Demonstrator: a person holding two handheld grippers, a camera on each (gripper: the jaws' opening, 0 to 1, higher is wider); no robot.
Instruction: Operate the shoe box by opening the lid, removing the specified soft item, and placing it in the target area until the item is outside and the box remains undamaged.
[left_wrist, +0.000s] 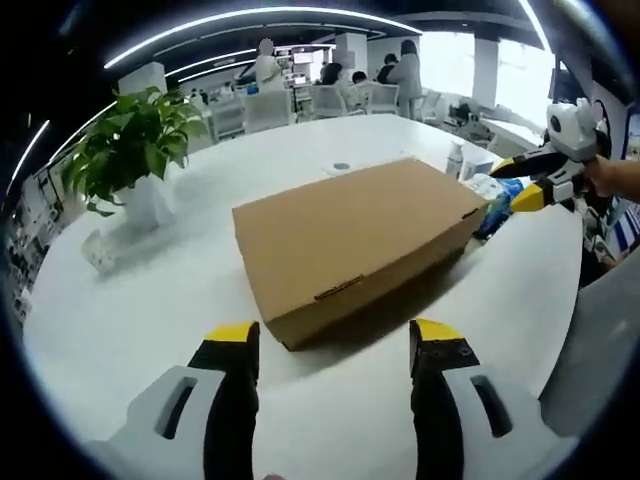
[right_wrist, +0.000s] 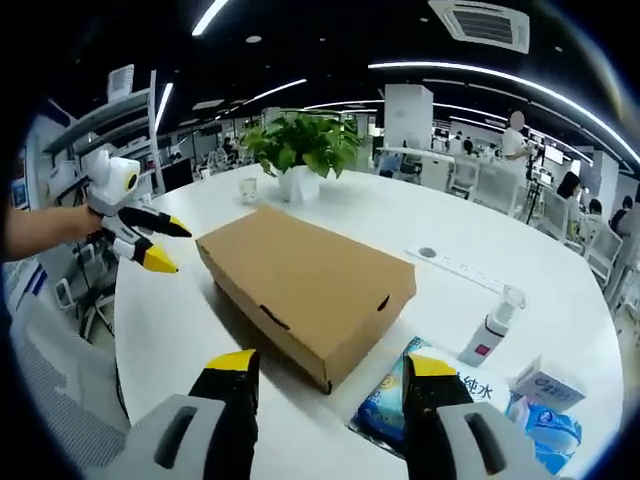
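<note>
1. The shoe box (left_wrist: 360, 245) lies flat and closed near the middle of the white surface (left_wrist: 180, 300), its lid down and a small tab slot showing on the near long side in the left gripper view. The soft item must be inside; it cannot be seen.
2. The left gripper (left_wrist: 335, 345) hovers just short of that long side with its jaws apart and nothing between them. The right gripper (right_wrist: 325, 370) hovers at the opposite corner of the box, jaws also apart and empty.
3. The step in hand is judged to be opening the lid. A good way is to steady the box with one gripper on a lower wall while the other catches the lid's front lip beside the tab slot.
4. The lift should be slow and follow the hinge line, since thin cardboard creases or tears if pinched hard or pulled sideways.
5. The blue packets (right_wrist: 395, 405) and the spray bottle (right_wrist: 492, 330) sit just beside the box toward the surface's edge, and the potted plant (right_wrist: 300, 150) stands beyond it, so the lid's swing should stay clear of them.
</note>
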